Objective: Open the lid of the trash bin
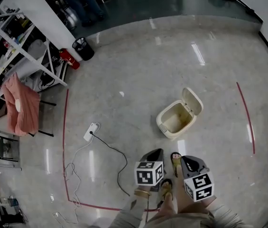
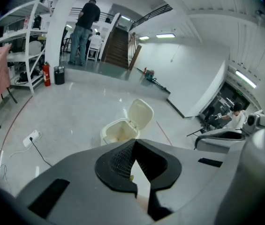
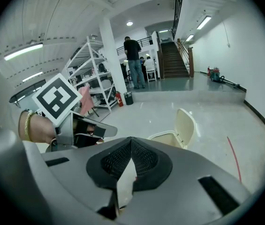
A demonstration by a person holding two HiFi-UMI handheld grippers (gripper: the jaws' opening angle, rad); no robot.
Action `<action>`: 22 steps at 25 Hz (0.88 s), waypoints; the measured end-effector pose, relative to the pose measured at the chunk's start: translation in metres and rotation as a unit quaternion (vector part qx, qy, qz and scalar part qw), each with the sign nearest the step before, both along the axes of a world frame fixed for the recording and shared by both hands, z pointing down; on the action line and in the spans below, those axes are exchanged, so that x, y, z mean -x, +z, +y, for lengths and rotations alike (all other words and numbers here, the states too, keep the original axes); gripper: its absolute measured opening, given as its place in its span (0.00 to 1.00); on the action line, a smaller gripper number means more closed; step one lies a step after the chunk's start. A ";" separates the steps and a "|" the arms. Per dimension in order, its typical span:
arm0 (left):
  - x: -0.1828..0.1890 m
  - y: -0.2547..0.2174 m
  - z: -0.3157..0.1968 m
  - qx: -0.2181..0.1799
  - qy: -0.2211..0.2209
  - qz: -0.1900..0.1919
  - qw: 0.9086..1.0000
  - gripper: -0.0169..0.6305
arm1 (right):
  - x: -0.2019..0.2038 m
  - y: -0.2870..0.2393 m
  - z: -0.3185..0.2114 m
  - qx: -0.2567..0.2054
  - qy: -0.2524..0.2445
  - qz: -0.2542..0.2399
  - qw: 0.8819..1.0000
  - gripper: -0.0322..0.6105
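Left hand-held gripper, right hand-held gripper, jaws together; trash bin ahead, lid up; power strip leftward.

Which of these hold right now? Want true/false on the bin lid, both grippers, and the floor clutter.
1. The lid of the cream plastic trash bin is shut. False: the lid stands raised and the inside shows.
2. The left gripper and right gripper are both shut on nothing. True.
3. The left gripper touches the bin. False: both grippers are held apart from it.
4. A white power strip lies on the floor, left of the bin in the head view. True.
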State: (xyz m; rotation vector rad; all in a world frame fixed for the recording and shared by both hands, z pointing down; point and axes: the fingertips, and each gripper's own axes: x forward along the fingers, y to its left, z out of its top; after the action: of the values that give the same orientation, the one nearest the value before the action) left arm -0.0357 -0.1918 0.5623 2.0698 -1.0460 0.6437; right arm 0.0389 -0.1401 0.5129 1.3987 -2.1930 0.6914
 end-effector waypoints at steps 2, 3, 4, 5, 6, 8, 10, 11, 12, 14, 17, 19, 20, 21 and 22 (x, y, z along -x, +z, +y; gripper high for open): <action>0.003 -0.019 0.017 -0.012 0.000 0.011 1.000 0.03 | 0.007 -0.011 0.009 -0.010 -0.004 0.001 1.000 0.04; 0.004 -0.028 0.025 -0.017 0.001 0.018 1.000 0.03 | 0.009 -0.018 0.014 -0.015 -0.005 0.002 1.000 0.05; 0.005 -0.037 0.034 -0.023 0.001 0.023 0.999 0.03 | 0.010 -0.023 0.019 -0.019 -0.005 0.003 1.000 0.04; 0.007 -0.045 0.041 -0.028 0.000 0.027 0.999 0.03 | 0.011 -0.029 0.025 -0.024 -0.005 0.005 1.000 0.04; 0.009 -0.053 0.049 -0.032 -0.002 0.031 0.999 0.03 | 0.011 -0.033 0.031 -0.028 -0.004 0.007 1.000 0.04; 0.012 -0.067 0.061 -0.039 -0.008 0.041 0.998 0.03 | 0.010 -0.041 0.041 -0.037 -0.003 0.011 0.999 0.05; 0.015 -0.080 0.072 -0.049 -0.010 0.049 0.998 0.03 | 0.007 -0.048 0.051 -0.046 -0.002 0.015 0.999 0.04; 0.017 -0.087 0.077 -0.055 -0.010 0.051 0.997 0.03 | 0.006 -0.051 0.055 -0.049 0.000 0.015 0.999 0.04; 0.019 -0.093 0.082 -0.062 -0.009 0.051 0.997 0.03 | 0.005 -0.056 0.060 -0.053 0.003 0.014 0.999 0.04; 0.024 -0.105 0.093 -0.072 -0.004 0.049 0.996 0.03 | 0.005 -0.066 0.069 -0.060 0.006 0.012 0.998 0.05; 0.034 -0.120 0.109 -0.084 -0.006 0.052 0.995 0.03 | 0.007 -0.080 0.081 -0.074 0.004 0.013 0.997 0.05; 0.041 -0.128 0.120 -0.093 -0.007 0.057 0.994 0.03 | 0.009 -0.086 0.090 -0.084 0.007 0.009 0.996 0.04; 0.044 -0.133 0.125 -0.097 -0.007 0.060 0.994 0.03 | 0.011 -0.089 0.094 -0.087 0.009 0.006 0.996 0.04; 0.047 -0.137 0.131 -0.100 -0.006 0.061 0.993 0.03 | 0.014 -0.092 0.098 -0.088 0.009 0.003 0.996 0.04; 0.050 -0.141 0.135 -0.103 -0.005 0.062 0.993 0.03 | 0.018 -0.094 0.103 -0.089 0.008 0.001 0.996 0.04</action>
State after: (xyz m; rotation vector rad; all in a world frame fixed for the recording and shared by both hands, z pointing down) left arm -0.0861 -0.0565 0.4212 2.2491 -1.0880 0.4099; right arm 0.0214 -0.0373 0.4186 1.5031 -2.2925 0.5103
